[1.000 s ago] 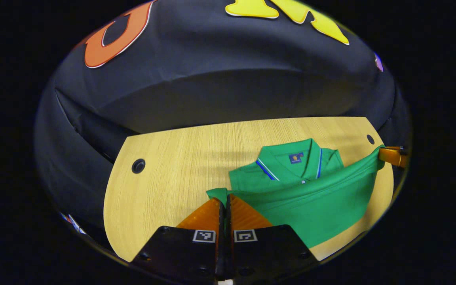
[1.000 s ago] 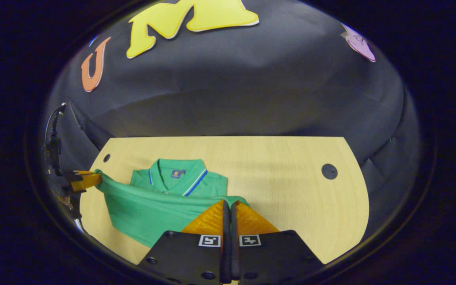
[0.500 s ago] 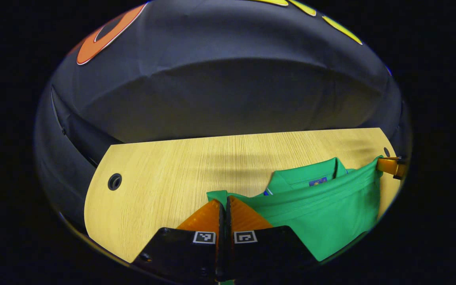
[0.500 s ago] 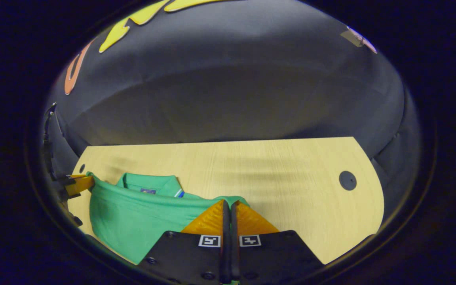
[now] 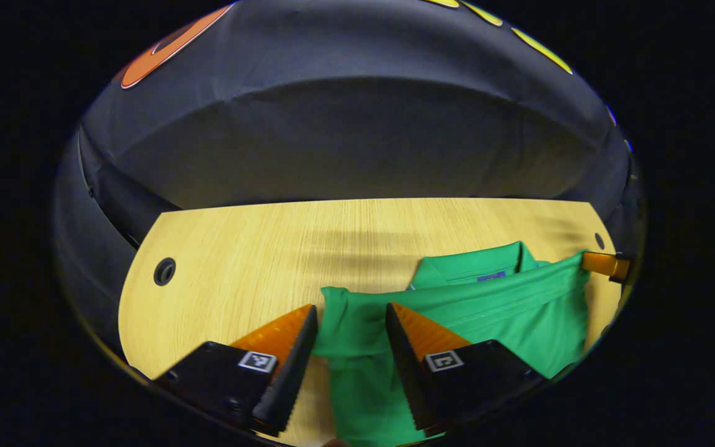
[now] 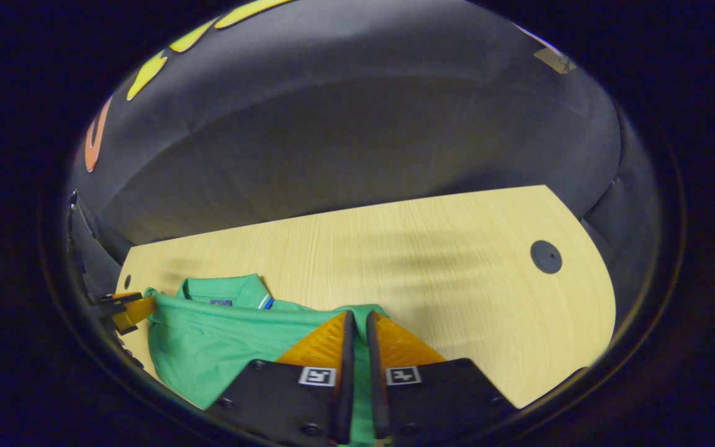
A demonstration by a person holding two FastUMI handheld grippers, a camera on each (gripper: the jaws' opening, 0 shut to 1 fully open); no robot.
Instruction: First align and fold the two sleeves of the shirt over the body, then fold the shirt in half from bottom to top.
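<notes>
A green polo shirt (image 5: 506, 310) lies on the wooden table (image 5: 239, 261), its bottom hem folded up to just below the collar (image 5: 475, 268). My left gripper (image 5: 350, 307) is open, and the hem's left corner lies loose between its fingers. In the right gripper view the shirt (image 6: 221, 335) lies at the lower left. My right gripper (image 6: 359, 313) has its jaws parted by a narrow gap, with the hem's other corner still in that gap. The right gripper (image 5: 606, 266) also shows at the hem's far end, and the left gripper (image 6: 128, 307) at the shirt's left edge.
The table has round cable holes near its left end (image 5: 164, 271) and its right end (image 6: 545, 256). Bare wood (image 6: 457, 267) stretches behind and beside the shirt. The black booth wall rises right behind the table's far edge.
Both grippers carried the hem forward and down over the collar. The left gripper then opened wide and let its corner go. The right gripper's jaws have parted slightly.
</notes>
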